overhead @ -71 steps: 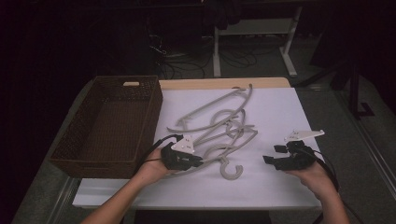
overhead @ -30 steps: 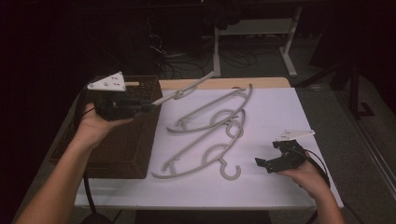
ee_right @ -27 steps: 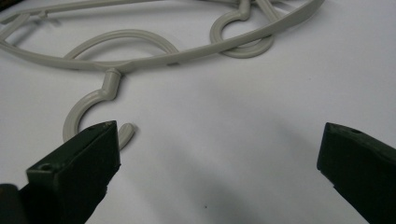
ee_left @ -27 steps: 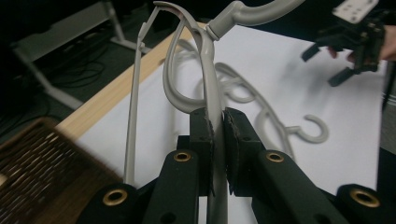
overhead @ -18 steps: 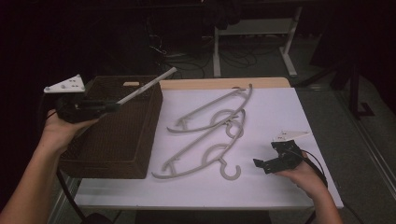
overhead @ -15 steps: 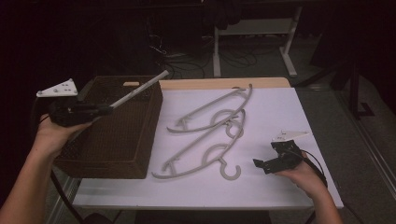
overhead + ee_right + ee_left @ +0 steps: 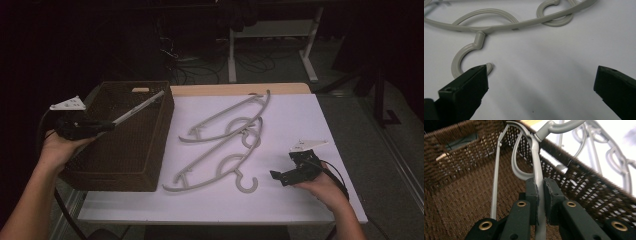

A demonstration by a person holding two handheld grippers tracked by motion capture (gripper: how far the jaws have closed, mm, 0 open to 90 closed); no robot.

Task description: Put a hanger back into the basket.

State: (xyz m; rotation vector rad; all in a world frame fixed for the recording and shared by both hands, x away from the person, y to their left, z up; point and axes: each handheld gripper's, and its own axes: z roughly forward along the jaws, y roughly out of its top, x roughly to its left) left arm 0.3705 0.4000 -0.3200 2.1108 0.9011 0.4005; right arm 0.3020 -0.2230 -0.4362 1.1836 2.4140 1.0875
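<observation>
Left gripper (image 7: pixel 539 202): black jaws clamped narrow on the flat arm of a grey plastic hanger (image 7: pixel 535 167), padded faces pressing both its sides.
Held hanger: smooth moulded plastic, thin straight bar, looped inner curve, rounded hook neck; it hangs over the basket's interior, its tip above the far rim.
Basket (image 7: pixel 150 145): dark brown wicker, rectangular, open-weave walls, tight-woven floor, cut-out handle slot in the far end; stands at the table's left edge.
Right gripper (image 7: pixel 540 87): matte black jaws spread wide, holding nothing, low over the white tabletop (image 7: pixel 300 115).
Table hangers: 2, pale grey; the near hanger (image 7: pixel 215 167) has its C-shaped hook just beside the right gripper; the far hanger (image 7: pixel 230 120) overlaps it.
Writing: none legible.
</observation>
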